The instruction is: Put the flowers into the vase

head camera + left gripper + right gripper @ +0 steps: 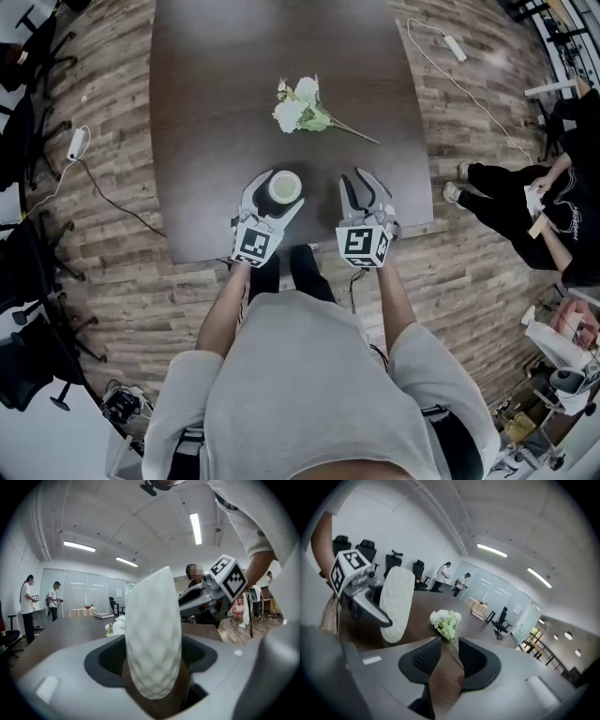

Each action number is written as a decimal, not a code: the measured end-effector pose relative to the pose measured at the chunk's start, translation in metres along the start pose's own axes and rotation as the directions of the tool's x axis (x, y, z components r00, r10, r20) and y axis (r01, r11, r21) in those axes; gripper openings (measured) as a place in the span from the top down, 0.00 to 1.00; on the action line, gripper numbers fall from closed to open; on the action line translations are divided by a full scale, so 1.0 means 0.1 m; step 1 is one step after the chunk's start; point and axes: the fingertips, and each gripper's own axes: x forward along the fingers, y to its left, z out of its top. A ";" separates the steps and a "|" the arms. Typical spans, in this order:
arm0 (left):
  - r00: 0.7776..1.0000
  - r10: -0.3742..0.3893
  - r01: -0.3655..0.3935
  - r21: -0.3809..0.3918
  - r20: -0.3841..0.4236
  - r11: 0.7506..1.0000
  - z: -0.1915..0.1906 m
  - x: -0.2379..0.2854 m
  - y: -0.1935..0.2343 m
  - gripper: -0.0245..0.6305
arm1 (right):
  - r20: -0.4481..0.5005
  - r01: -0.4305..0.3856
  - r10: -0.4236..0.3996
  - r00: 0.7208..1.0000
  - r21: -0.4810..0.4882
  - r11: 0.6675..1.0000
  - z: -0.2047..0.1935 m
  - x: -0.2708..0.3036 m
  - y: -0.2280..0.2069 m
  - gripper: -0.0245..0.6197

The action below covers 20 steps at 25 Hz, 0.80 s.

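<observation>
Near the lower edge of the dark table [216, 94], the head view looked down on both grippers side by side. The left gripper [279, 192] was closed round a white vase [285, 186]. The right gripper [360, 180] was just to its right, with its jaws apart and nothing between them. From above, only the vase's round mouth showed. The left gripper view gave its dimpled white side instead, filling the gap between the two dark pads, which pressed on it from both sides. The right gripper view showed bare tabletop between its own pads, and at its left the vase held in the other gripper.

The flowers [302, 108] lay flat on the table at the upper middle of the head view, beyond both grippers and well apart from them. In the right gripper view they sat straight ahead of the open jaws, above the gap. Their long axis ran on a slant in the head view — white blooms at the upper left, the thin stem reaching to the lower right. The vase was upright, mouth up.
</observation>
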 end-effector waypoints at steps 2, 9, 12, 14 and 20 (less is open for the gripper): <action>1.000 -0.003 0.003 -0.005 0.000 1.000 -0.01 0.00 -0.01 0.44 | -0.045 0.024 -0.034 0.998 -0.203 0.979 -0.08 0.10 0.06 0.78; 1.000 -0.005 0.005 -0.010 0.001 1.000 -0.01 0.00 -0.01 0.44 | -0.106 0.035 -0.112 0.988 -0.555 0.831 -0.27 0.46 0.11 0.66; 1.000 -0.005 0.005 -0.011 0.001 1.000 -0.02 -0.01 0.00 0.44 | -0.148 0.015 -0.113 0.982 -0.542 0.840 -0.34 0.64 0.07 0.66; 1.000 -0.005 0.005 -0.015 0.006 1.000 -0.02 -0.01 0.00 0.44 | -0.164 0.016 -0.124 0.979 -0.544 0.839 -0.40 0.79 0.04 0.69; 1.000 -0.003 0.003 -0.023 0.004 1.000 0.00 0.00 -0.02 0.44 | -0.270 -0.028 -0.126 0.955 -0.501 0.865 -0.62 1.24 -0.02 0.69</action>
